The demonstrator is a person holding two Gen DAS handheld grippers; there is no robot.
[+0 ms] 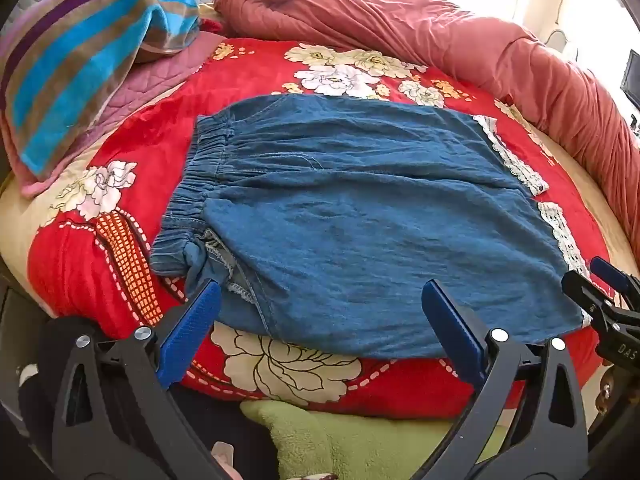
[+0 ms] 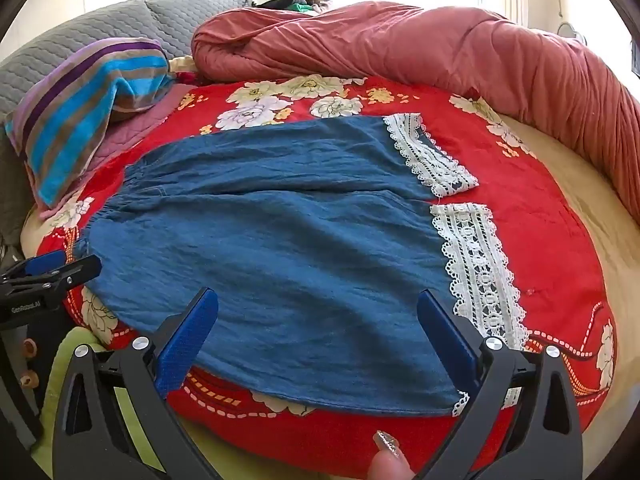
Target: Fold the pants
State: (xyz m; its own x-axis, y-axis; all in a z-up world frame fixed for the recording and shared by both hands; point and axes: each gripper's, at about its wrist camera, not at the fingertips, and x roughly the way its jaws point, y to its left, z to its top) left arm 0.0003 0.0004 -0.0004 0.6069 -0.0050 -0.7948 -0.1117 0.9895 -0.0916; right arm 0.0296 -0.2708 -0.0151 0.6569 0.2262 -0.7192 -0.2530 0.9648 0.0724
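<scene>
Left wrist view. The blue pants [image 1: 360,216] lay flat on the red floral blanket [image 1: 168,92], long axis running left to right across the frame: elastic waistband [image 1: 196,184] at the left end, lace-trimmed leg hems [image 1: 516,160] at the right end, pointing toward the rolled pink quilt [image 1: 460,36]. The two legs lay side by side, one nearer the camera and one farther. A striped towel [image 1: 80,68] sat beyond the waistband end, well apart from the pants. The left gripper [image 1: 320,304] hovered over the near edge of the pants, its blue fingers [image 1: 192,332] spread wide apart and holding nothing. The right gripper [image 1: 604,292] entered at the right edge, near the hem end of the pants; whether its fingers were apart could not be told here.

Right wrist view. The pants [image 2: 280,240] showed the same orientation, the lace hems [image 2: 480,272] at the right and the gathered waist at the left. The right gripper [image 2: 316,316] hung over the near leg, just beside the lace, its fingers [image 2: 448,340] set wide apart and empty. The left gripper [image 2: 56,268] showed at the left edge, near the waist end of the pants. A fingertip [image 2: 390,464] with a glittered nail appeared below the near edge of the pants.
</scene>
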